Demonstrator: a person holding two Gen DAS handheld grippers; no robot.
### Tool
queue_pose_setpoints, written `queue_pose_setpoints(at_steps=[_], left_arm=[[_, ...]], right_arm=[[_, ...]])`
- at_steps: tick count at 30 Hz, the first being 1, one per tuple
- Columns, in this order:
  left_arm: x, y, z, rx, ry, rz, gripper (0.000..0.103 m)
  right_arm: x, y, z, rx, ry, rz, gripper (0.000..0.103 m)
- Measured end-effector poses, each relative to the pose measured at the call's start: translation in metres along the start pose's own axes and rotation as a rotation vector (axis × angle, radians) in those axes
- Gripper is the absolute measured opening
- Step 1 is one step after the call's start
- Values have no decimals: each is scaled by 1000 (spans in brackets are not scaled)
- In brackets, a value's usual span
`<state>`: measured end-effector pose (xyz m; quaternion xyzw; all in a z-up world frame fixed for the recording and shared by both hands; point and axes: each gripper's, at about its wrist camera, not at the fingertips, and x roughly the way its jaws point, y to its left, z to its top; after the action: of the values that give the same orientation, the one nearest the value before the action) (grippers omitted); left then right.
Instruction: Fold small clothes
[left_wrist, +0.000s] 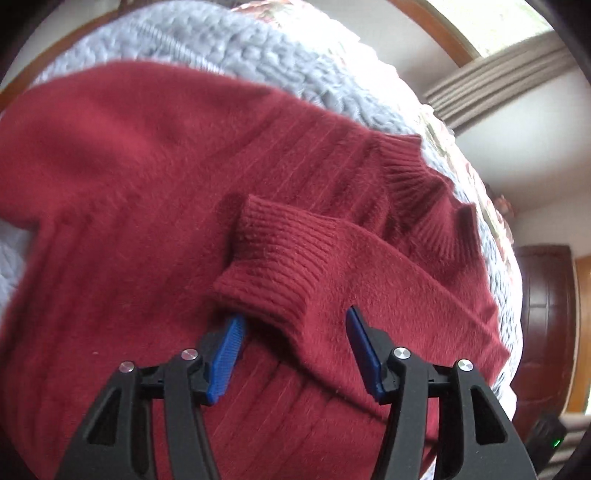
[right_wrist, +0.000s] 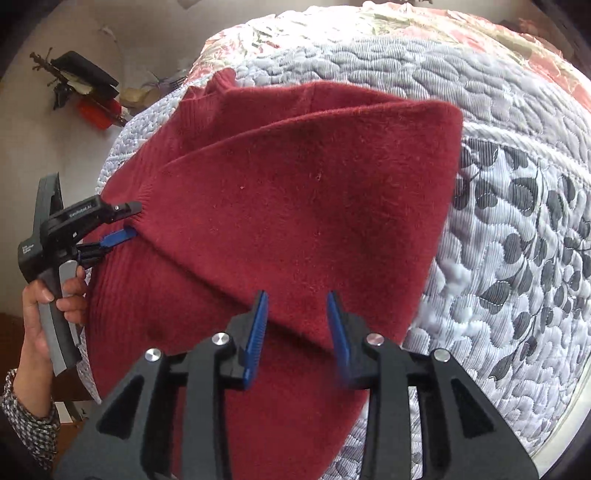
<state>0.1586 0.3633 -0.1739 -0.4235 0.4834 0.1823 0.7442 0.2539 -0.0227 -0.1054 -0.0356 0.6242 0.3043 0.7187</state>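
The left gripper (left_wrist: 295, 321) has its jaws spread wide, the blue pads (left_wrist: 225, 360) set to either side of a ribbed sleeve cuff (left_wrist: 273, 266) without clamping it; the left-hand pad's tip sits right under the cuff's edge, the other stands clear of the knit. That cuff lies folded across the chest of a dark red sweater (left_wrist: 122, 192), with the ribbed collar (left_wrist: 417, 181) just beyond it. The right gripper (right_wrist: 297, 306) is also open, though less widely, its pads hovering over the folded layer of the sweater (right_wrist: 295, 206) and gripping nothing that can be seen (whether the tips touch the fabric is hard to tell).

In the right wrist view the sweater lies flat on a pale quilted bedspread (right_wrist: 517, 240) with grey leaf print, one side already turned over the body so the fold edge runs diagonally. At the left edge, a hand (right_wrist: 40, 314) in a patterned sleeve (right_wrist: 29, 417) holds the other gripper (right_wrist: 127, 221) at the sweater's side. Beyond the bed, some dark clutter (right_wrist: 81, 88) lies on the floor.
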Motion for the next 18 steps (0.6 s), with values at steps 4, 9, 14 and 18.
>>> queue_pose_setpoints(at_steps=[4,9,14,18], left_arm=[[7,6,11,-90,-6,-50,12],[-44,-27,-1,157,-256,-62,16],[-36,-19,-5,278,-264,252,59],[-40,1,-4,177,-223,263,59]], right_arm=[[11,-7,-1,19,25,-17,30],[15,-14,-12,25,29,0,30],[17,-7,-12,13,34,-13,30],[12,7,-5,-1,10,-23,32]])
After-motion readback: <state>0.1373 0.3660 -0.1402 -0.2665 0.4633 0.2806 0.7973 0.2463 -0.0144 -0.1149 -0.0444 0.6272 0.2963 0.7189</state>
